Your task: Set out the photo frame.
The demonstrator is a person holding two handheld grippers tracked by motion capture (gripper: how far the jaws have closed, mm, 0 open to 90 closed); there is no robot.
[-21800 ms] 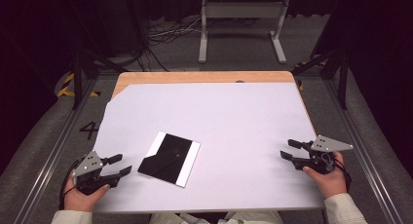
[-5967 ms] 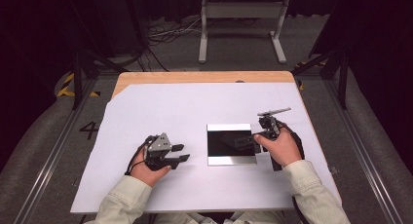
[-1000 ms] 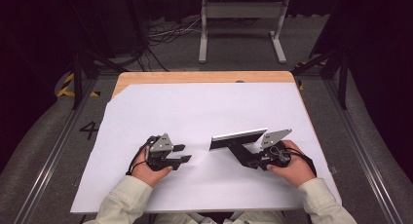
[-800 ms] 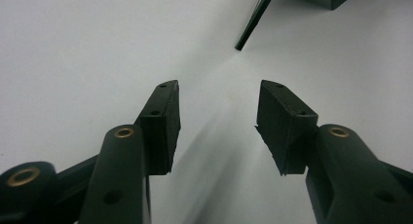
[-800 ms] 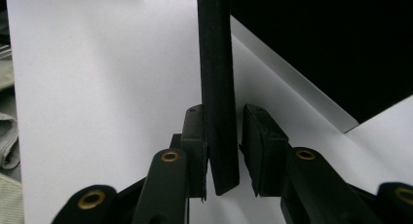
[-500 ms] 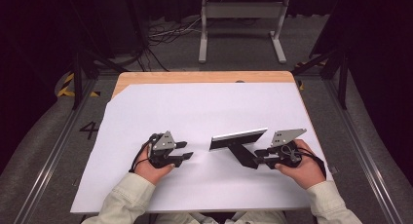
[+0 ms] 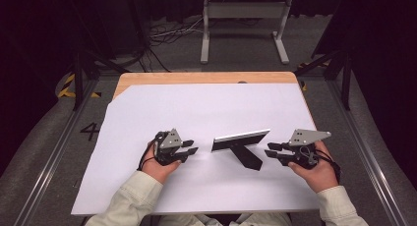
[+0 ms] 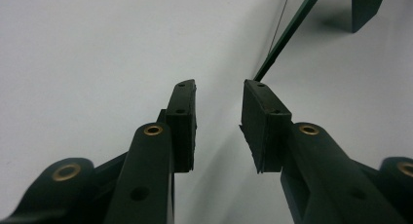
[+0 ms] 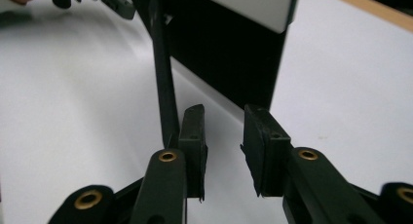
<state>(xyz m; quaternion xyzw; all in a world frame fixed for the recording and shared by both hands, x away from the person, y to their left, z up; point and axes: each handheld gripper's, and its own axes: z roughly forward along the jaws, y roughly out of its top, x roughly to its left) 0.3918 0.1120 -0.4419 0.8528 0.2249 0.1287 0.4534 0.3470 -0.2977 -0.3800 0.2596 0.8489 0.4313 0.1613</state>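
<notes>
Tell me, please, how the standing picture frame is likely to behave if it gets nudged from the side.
The picture frame looks thin and rigid, so it should slide or tip as one stiff piece. It stands on its narrow bottom edge, propped by a single black back leg, so it probably topples easily. The white table cover looks smooth, so sliding seems likely.

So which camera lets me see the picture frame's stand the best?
The high view: the picture frame stands upright there, its black stand propped out on the white table cover. The right gripper view shows the stand close, as a dark strip. The left gripper view catches just a corner.
</notes>
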